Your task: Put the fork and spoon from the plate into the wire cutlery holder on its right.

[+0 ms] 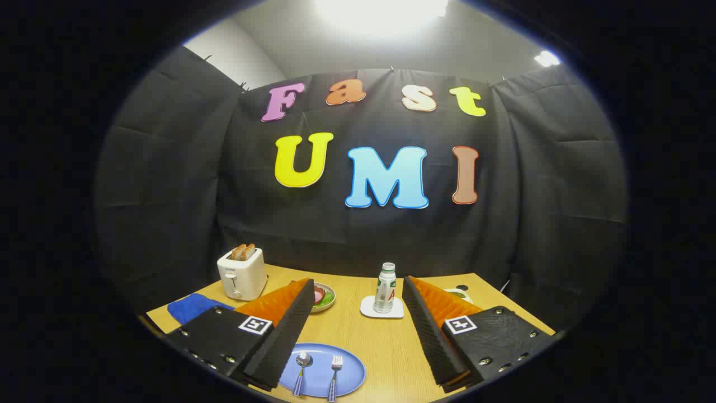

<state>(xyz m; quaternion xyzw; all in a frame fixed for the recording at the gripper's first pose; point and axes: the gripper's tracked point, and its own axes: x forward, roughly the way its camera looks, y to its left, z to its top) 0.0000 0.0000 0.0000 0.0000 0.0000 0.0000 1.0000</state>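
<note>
The spoon (pixel 302 365) and fork (pixel 335 369) lie side by side on the blue plate (pixel 349 372), spoon to the left, heads pointing away and handles toward the camera. The plate sits low between the fingers of the gripper (pixel 358 327), nearer the left one. The jaws are spread wide and hold nothing, well above the wooden table (pixel 386 341). This looks like the opening step, with nothing picked yet. The next move calls for dropping down over one utensil and closing on its handle. Beyond the plate stand a small bottle (pixel 385 287) on a white coaster (pixel 369 309), a dish of food (pixel 325 296), a white toaster (pixel 242 273) and a blue cloth (pixel 191 308)
</note>
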